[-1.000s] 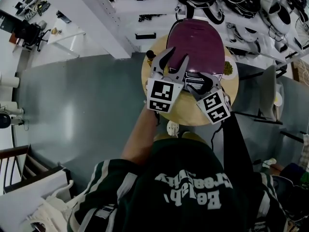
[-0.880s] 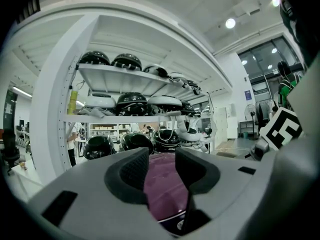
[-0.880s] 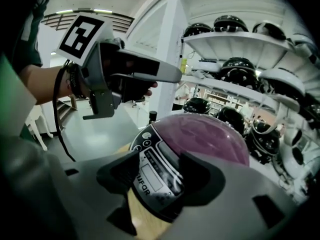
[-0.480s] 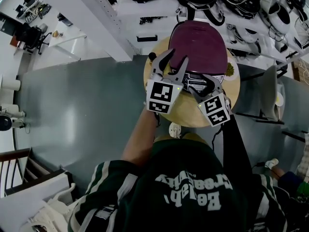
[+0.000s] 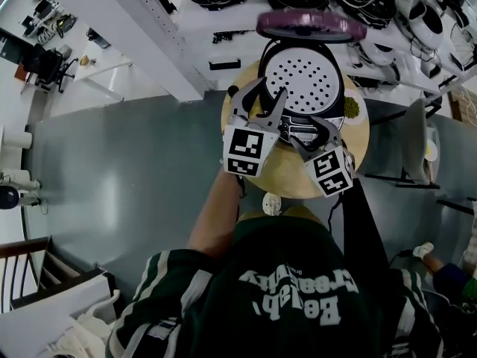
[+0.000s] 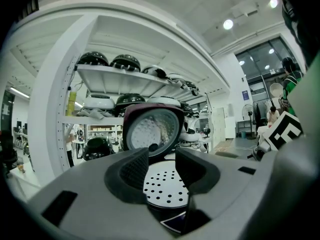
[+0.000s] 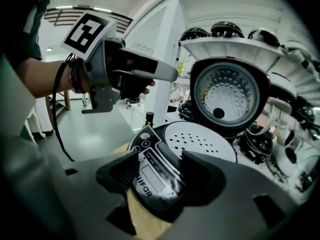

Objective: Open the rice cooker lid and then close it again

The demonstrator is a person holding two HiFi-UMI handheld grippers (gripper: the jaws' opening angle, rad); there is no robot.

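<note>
The rice cooker lid (image 5: 311,25) stands raised at the worktop's (image 5: 287,179) far edge. My left tool (image 5: 268,89) and right tool (image 5: 311,131) are spread, empty.

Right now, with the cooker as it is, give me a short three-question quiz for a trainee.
1. True or false: the rice cooker lid stands raised open.
2. The rice cooker stands on: A) a round wooden table, B) a shelf, C) the floor.
3. Which gripper has the control panel showing between its jaws?
Key: 1 true; 2 A; 3 the right gripper, jaws apart.
</note>
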